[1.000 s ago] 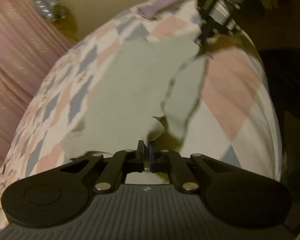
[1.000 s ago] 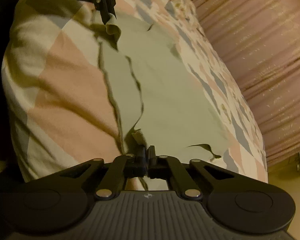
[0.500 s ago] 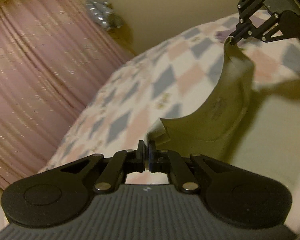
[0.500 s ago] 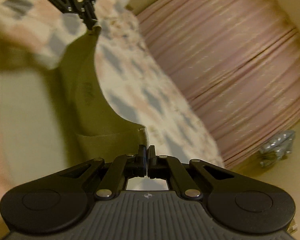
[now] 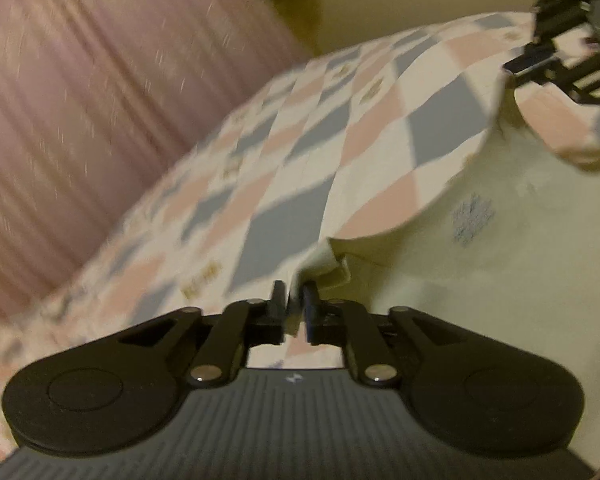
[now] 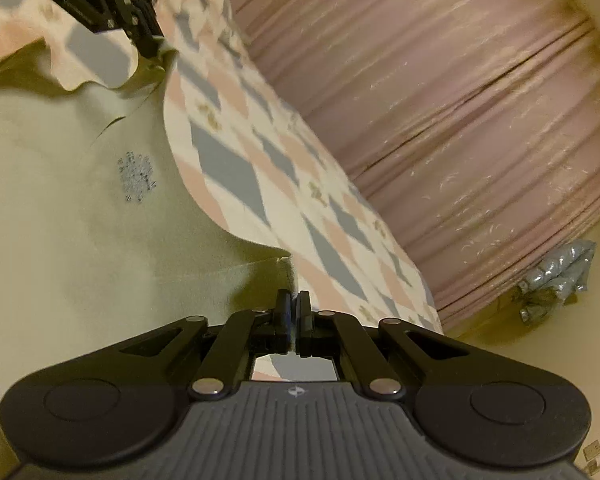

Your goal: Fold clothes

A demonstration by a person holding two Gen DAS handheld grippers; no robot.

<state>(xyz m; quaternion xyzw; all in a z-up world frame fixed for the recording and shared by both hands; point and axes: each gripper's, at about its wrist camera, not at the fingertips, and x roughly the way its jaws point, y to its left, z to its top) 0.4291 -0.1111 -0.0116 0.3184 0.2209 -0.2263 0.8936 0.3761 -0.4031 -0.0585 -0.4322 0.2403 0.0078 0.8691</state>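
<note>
A pale green garment (image 5: 500,272) with a small printed label hangs stretched between my two grippers, above a bed. My left gripper (image 5: 296,300) is shut on one corner of it. My right gripper (image 6: 293,308) is shut on the other corner; the garment (image 6: 68,208) fills the left of the right wrist view. Each gripper shows in the other's view: the right one (image 5: 516,68) at the top right, the left one (image 6: 150,50) at the top left, both pinching the cloth's upper edge.
Below lies a bed (image 5: 284,168) with a pink, blue and white diamond-patterned cover (image 6: 268,168). A pink curtain (image 5: 80,92) hangs beyond it, also in the right wrist view (image 6: 460,100). A silvery object (image 6: 556,280) lies by the cream wall.
Both grippers have lifted the garment off the bed and held it up spread between them. The views have swung from the bed surface toward the curtain.
</note>
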